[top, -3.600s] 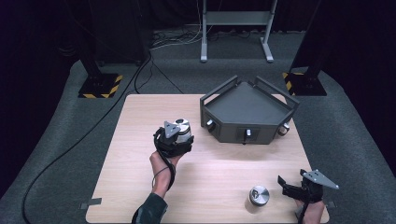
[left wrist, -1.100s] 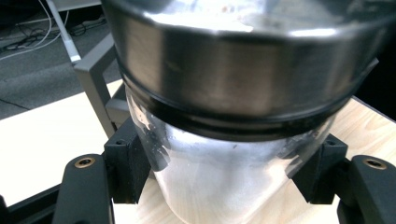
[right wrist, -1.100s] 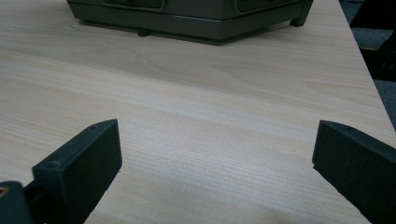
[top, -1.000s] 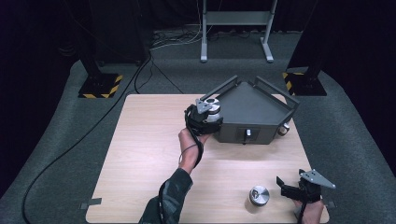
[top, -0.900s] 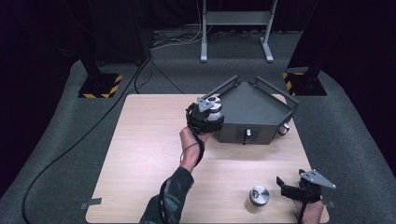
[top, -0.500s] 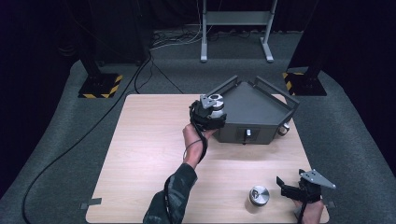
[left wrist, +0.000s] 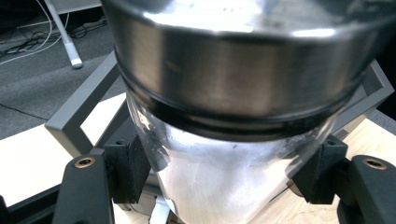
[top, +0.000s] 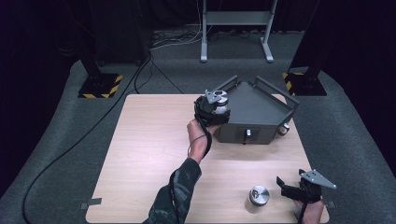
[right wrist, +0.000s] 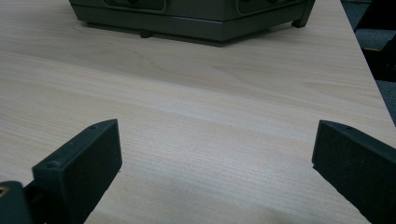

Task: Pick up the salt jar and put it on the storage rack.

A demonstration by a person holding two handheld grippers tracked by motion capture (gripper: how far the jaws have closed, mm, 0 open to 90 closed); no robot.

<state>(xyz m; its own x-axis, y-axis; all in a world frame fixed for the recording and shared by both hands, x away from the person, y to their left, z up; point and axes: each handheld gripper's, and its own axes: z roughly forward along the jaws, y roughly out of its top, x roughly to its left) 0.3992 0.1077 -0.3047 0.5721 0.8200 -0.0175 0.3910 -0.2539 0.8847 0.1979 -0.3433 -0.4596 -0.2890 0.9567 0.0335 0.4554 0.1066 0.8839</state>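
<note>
carried from mid-table up to the left rim of the dark grey angular metal tray (top: pixel 261 109): glass jar with brushed steel lid (left wrist: pixel 233 116), clamped in left gripper (top: pixel 214 108). transfer step, near done; next needs jar cleared over the rim, lowered, released. right gripper (top: pixel 299 190) wide open, idle beside second steel-lidded jar (top: pixel 258 196).

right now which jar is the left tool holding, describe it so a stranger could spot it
On the wooden table, go to the dark grey angular tray at the far side. At its left corner the left tool grips a clear jar with a metal lid. Unlike the other jar standing alone near the front edge, it is held up.
</note>
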